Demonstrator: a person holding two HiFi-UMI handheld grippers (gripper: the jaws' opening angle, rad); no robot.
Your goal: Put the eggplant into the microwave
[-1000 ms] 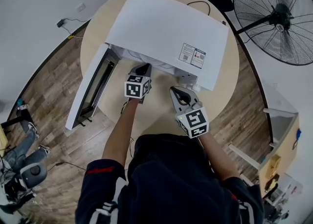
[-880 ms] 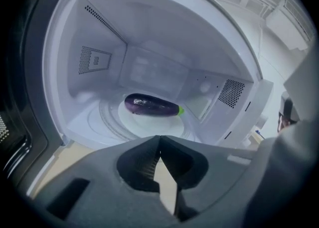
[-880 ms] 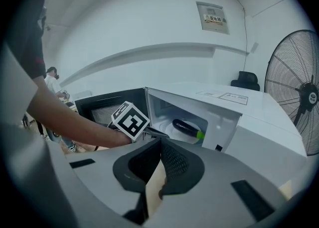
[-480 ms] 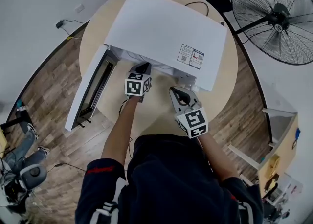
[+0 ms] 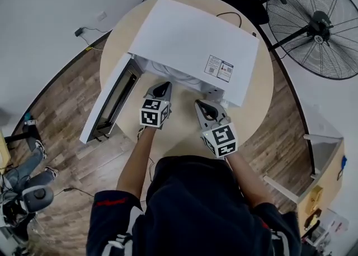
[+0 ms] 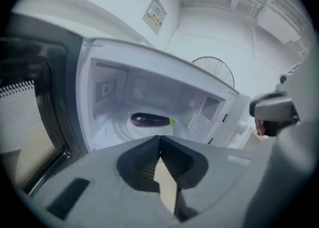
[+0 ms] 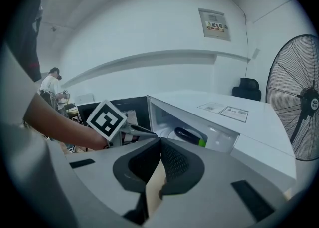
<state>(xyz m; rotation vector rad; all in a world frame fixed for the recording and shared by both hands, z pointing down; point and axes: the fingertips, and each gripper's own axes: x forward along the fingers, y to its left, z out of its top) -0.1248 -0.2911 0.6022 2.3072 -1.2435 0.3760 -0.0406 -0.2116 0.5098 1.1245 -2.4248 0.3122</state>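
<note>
Pulling back from the microwave point(image 5: 193, 39), the left tool point(image 5: 163, 86) is now hovering just outside its opening, jaws pressed together on nothing. Beside it, the right tool point(image 5: 202, 104) is waiting in front of the microwave, jaws likewise closed and empty. Farther in, the eggplant point(image 6: 149, 120) is lying on the white turntable point(image 6: 147, 129) inside the microwave, whose door point(image 5: 112, 99) is hanging open at its left, on the round bench point(image 5: 260, 90).

The eggplant point(image 7: 189, 135) lies inside the open microwave point(image 7: 249, 127), beyond closed jaws.
</note>
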